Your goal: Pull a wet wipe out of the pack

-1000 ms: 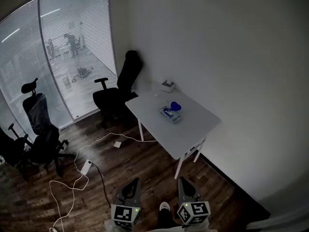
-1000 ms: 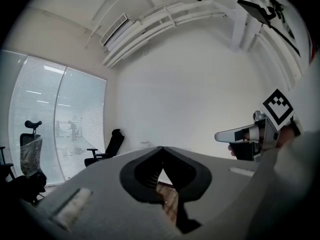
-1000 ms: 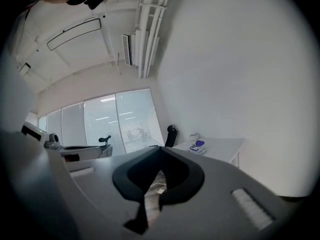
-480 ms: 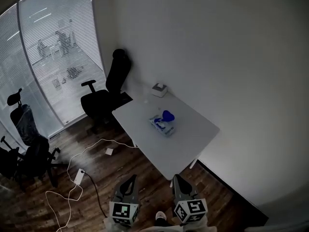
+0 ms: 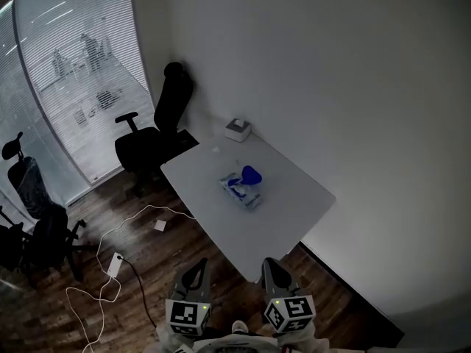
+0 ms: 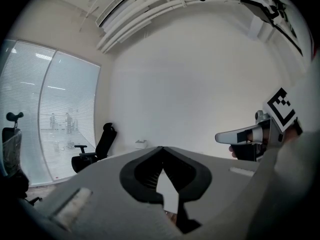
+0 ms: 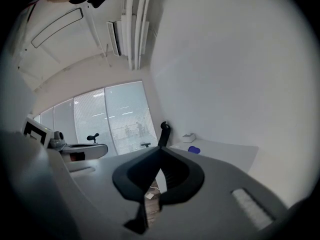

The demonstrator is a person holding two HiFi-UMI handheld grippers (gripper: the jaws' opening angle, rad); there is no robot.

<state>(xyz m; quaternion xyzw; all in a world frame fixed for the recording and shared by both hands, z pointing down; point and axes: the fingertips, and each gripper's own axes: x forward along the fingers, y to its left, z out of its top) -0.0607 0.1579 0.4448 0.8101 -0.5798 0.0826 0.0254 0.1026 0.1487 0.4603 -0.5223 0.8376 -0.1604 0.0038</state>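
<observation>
Head view: the wet wipe pack (image 5: 240, 191) lies mid white table (image 5: 294, 197), far ahead and well apart from the left gripper (image 5: 197, 268) and right gripper (image 5: 271, 265).
Left gripper view: jaws together, empty.
Right gripper view: jaws together, empty; the pack sits far off, slightly right.

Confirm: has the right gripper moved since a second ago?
Yes. The right gripper has come toward the white table: the table's near corner now lies right by its tip in the head view, where a clear gap separated them before.
</observation>
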